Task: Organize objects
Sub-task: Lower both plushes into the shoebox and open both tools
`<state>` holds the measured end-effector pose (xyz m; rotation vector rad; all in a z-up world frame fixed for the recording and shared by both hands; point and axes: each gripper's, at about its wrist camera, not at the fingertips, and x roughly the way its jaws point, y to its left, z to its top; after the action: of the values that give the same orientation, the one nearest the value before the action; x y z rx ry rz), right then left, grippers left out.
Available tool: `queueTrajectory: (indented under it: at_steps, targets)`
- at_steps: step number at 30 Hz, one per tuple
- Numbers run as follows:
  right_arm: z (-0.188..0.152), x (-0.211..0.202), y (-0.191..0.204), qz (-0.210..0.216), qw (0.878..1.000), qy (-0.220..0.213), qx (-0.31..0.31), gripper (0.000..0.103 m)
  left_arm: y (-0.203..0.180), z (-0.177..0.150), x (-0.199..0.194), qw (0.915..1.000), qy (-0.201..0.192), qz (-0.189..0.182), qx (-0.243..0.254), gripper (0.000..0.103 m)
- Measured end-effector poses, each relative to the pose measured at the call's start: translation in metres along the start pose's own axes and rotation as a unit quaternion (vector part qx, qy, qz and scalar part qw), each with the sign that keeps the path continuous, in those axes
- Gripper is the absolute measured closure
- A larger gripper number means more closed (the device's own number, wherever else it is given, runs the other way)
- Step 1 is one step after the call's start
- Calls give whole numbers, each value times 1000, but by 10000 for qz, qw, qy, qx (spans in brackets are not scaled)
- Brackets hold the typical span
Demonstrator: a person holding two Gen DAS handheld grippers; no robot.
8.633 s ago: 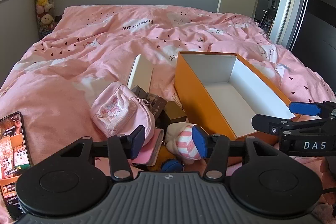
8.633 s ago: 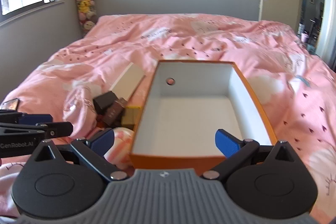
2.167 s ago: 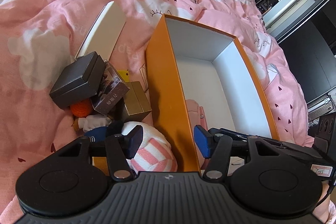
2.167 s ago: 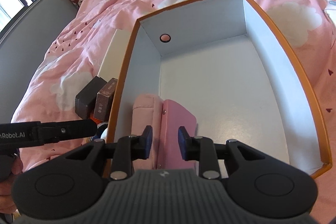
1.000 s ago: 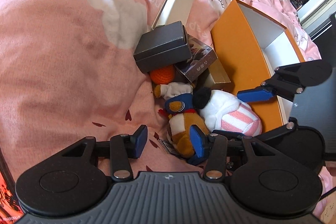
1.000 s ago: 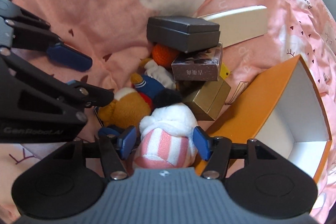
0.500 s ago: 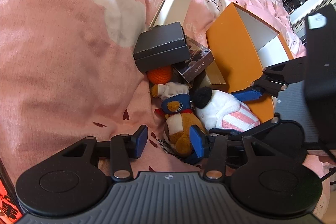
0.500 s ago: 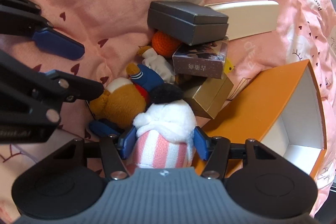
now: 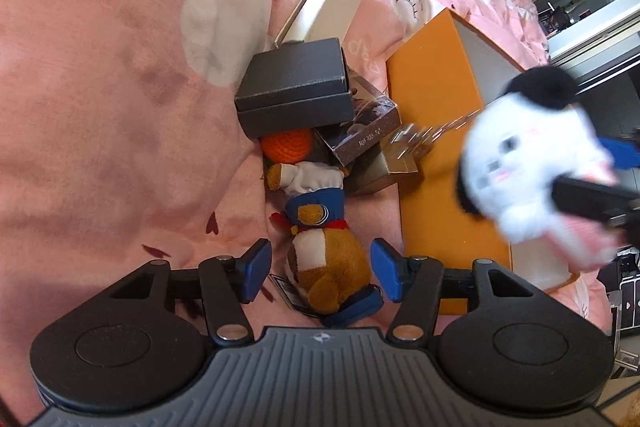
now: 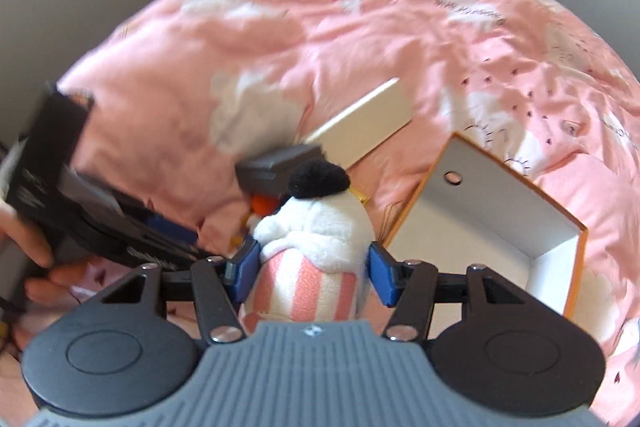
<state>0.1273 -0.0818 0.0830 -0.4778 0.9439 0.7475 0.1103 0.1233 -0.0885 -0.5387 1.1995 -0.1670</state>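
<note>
A: Plush (image 10: 316, 251) with striped body, pinched across its middle by right hand-held gripper (image 10: 310, 273), above bed (image 10: 280, 39), near orange box (image 10: 576, 267). Why there?

B: Probably bound for the box. Left hand-held gripper (image 9: 320, 273) opening, straddling brown bear (image 9: 326, 263), pads not pressing.

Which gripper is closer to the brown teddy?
Left. The left gripper straddles the brown teddy, its jaws opening; the right gripper holds the striped plush aloft, near the orange box.
</note>
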Motion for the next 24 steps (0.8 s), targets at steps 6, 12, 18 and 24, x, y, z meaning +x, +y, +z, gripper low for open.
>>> queueTrajectory:
  at_steps: [6,12,18,24]
  targets:
    - [-19,-33,-44,-327,9949,-574,768,44,-8,3,26,9993,255,259,-82,30]
    - [-67,-19,-94,-512,9817,-471,1774,44,-12,4,46,9982,401,419,-149,31]
    - [-110,16,-118,-331,9689,-281,2437,44,-20,3,56,9979,453,446,-114,46]
    - [-133,42,-129,-195,9618,-313,2713,44,-27,-4,44,9984,245,513,35,53]
